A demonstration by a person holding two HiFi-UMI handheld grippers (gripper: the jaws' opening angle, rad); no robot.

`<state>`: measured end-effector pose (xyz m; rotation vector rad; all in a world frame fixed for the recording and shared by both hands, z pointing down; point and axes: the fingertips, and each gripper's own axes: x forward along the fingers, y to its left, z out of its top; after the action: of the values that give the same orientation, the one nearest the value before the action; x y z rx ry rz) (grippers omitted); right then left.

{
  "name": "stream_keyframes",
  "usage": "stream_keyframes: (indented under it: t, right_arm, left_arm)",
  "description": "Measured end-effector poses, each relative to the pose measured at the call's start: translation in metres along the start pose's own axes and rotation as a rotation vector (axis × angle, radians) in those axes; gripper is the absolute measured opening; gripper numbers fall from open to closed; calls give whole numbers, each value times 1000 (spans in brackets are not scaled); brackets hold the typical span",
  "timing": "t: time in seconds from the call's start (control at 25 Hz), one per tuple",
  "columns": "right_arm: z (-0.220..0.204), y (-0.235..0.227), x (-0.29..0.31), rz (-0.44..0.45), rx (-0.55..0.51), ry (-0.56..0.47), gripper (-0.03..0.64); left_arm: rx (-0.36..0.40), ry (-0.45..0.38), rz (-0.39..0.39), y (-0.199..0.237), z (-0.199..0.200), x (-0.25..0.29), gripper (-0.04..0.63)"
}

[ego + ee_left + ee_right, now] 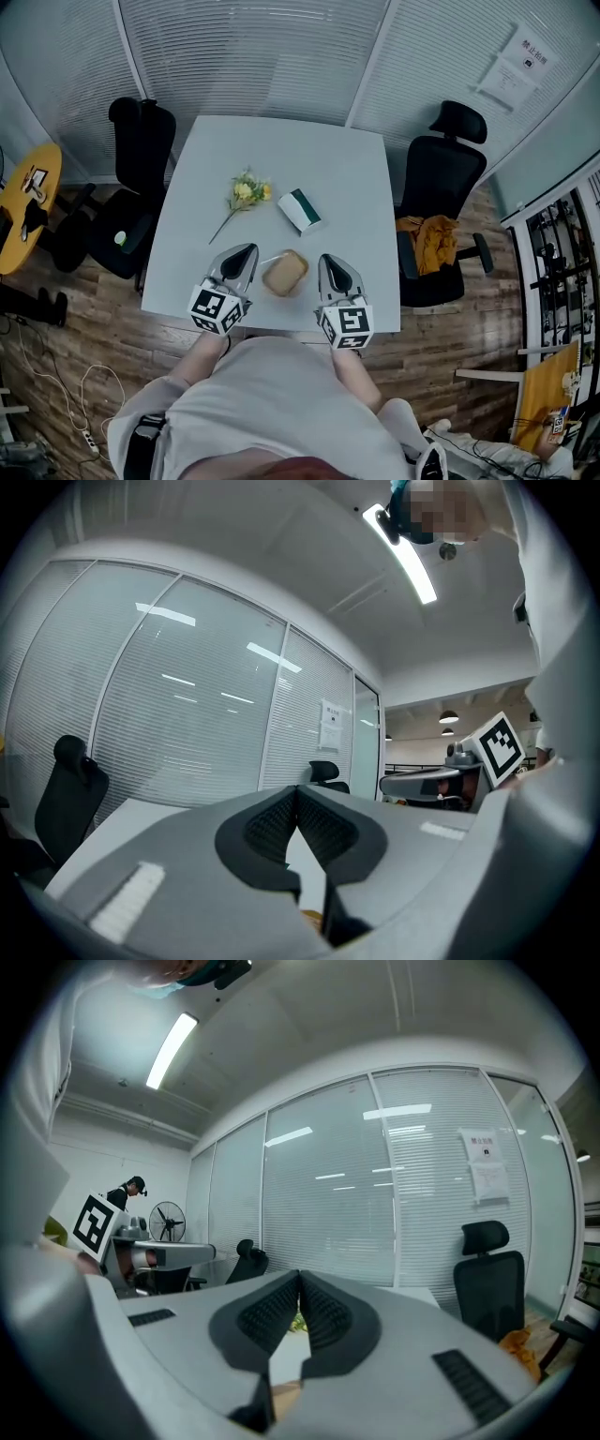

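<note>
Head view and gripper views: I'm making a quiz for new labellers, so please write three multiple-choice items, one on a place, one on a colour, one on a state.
1. Where does the tan container lie on the table?
A. Between the left gripper and the right gripper
B. At the far edge
C. On a chair

2. What colour are the flowers?
A. Red
B. Yellow
C. Blue

3. How do both grippers' jaws stand?
A. Wide apart
B. Closed on the flowers
C. Tips together, nothing held

Answers:
1. A: the head view shows it between the two grippers at the near edge.
2. B: the blooms are yellow, on a green stem.
3. C: each gripper view shows the tips meeting with nothing between them.
</note>
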<state>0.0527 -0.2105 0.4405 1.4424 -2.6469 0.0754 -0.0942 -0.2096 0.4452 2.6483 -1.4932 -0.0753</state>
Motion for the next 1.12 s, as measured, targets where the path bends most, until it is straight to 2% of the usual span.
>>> stream_keyframes:
  t: [0.56, 0.92, 1.12]
  right_arm:
    - [-11, 8, 0, -2, -15, 24, 9]
    - [-37, 5, -2, -13, 4, 59, 9]
    - [-45, 3, -6, -20, 15, 70, 9]
  left_arm:
    - [1, 56, -36, -3, -26, 3, 11]
    - [42, 93, -33, -8, -42, -3, 11]
    - [2, 102, -45, -11, -53, -9, 11]
